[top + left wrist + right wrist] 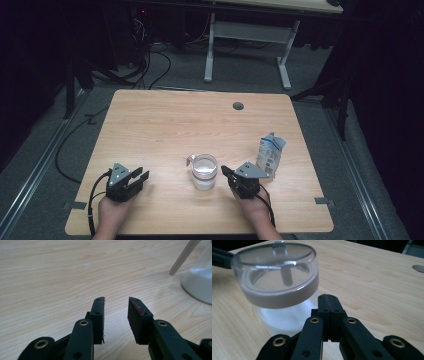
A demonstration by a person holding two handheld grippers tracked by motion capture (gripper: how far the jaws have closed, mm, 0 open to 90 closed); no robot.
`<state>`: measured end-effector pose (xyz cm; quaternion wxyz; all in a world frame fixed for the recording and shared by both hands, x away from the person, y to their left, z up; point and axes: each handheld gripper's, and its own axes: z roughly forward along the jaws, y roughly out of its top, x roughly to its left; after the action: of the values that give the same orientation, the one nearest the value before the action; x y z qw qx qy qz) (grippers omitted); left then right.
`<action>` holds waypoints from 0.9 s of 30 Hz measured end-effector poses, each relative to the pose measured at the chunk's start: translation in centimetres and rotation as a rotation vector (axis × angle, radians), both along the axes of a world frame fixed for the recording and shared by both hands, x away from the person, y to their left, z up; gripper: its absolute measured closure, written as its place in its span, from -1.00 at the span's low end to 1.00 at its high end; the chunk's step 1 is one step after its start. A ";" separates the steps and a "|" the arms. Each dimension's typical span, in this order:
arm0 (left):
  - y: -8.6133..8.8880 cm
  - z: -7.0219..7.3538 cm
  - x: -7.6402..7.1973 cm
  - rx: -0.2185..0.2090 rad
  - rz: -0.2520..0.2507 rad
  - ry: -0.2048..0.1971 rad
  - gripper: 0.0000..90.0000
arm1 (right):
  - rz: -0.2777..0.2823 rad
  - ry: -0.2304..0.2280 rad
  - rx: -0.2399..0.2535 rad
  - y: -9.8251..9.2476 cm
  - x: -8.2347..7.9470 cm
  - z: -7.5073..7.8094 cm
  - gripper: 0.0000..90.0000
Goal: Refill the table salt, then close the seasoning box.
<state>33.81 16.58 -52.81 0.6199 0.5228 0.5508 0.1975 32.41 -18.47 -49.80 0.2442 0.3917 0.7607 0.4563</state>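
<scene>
From the high view, a lidded clear jar (204,171) is seen upright on the table (165,125), between the left tongs (141,176) and right tongs (224,171). In the left gripper view, the jaws are parted and empty. In the right gripper view, the jaws are pressed together just beside the jar.

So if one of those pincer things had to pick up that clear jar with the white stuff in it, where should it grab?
Probably around the jar body, just under its grey lid band, coming in level from the side. The jar stands upright and round, so opened fingers could straddle it. The right gripper is nearest but shut; the left gripper is already open. The handle on the far-left side looks thin.
</scene>
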 end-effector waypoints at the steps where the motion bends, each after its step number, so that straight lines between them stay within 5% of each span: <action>1: 0.2 -0.1 -0.2 -0.003 0.007 -0.004 0.47 | -0.001 -0.002 0.005 0.0 0.1 0.1 1.00; 8: 0.5 -0.7 -1.9 0.014 -0.008 -0.038 0.45 | -0.016 0.001 -0.002 -0.1 0.4 0.0 1.00; 27: 1.1 -0.1 -2.0 -0.042 -0.012 -0.021 0.47 | 0.035 -0.019 -0.021 1.0 -0.6 0.0 1.00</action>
<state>31.86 17.69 -52.96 0.6378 0.5108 0.5450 0.1876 31.83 -17.44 -49.84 0.2476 0.3716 0.7698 0.4561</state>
